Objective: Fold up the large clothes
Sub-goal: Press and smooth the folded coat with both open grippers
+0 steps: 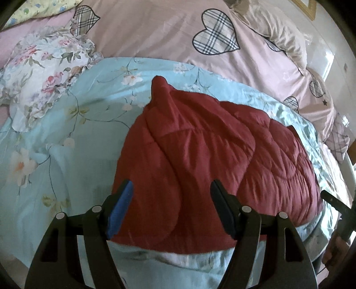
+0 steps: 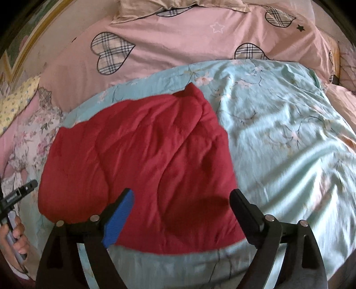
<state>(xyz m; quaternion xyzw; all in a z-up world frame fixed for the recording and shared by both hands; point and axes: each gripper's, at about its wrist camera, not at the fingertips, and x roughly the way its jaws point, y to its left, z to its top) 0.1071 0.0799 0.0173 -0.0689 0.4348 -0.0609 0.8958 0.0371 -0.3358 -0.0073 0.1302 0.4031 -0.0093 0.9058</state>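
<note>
A red quilted garment [image 1: 200, 155] lies in a folded heap on a light blue floral quilt [image 1: 66, 142]. One corner of it sticks up at the far end. It also shows in the right wrist view [image 2: 142, 164]. My left gripper [image 1: 171, 191] is open and empty, just above the garment's near edge. My right gripper [image 2: 182, 200] is open and empty above the garment's near right part. The right gripper's body shows at the right edge of the left wrist view [image 1: 333, 202], and the left gripper's body at the left edge of the right wrist view [image 2: 20, 193].
The blue quilt [image 2: 278, 137] lies on a pink sheet with plaid hearts [image 1: 155, 29]. A white floral cloth [image 1: 44, 66] is bunched at the left. A beige pillow [image 2: 178, 6] lies at the head of the bed.
</note>
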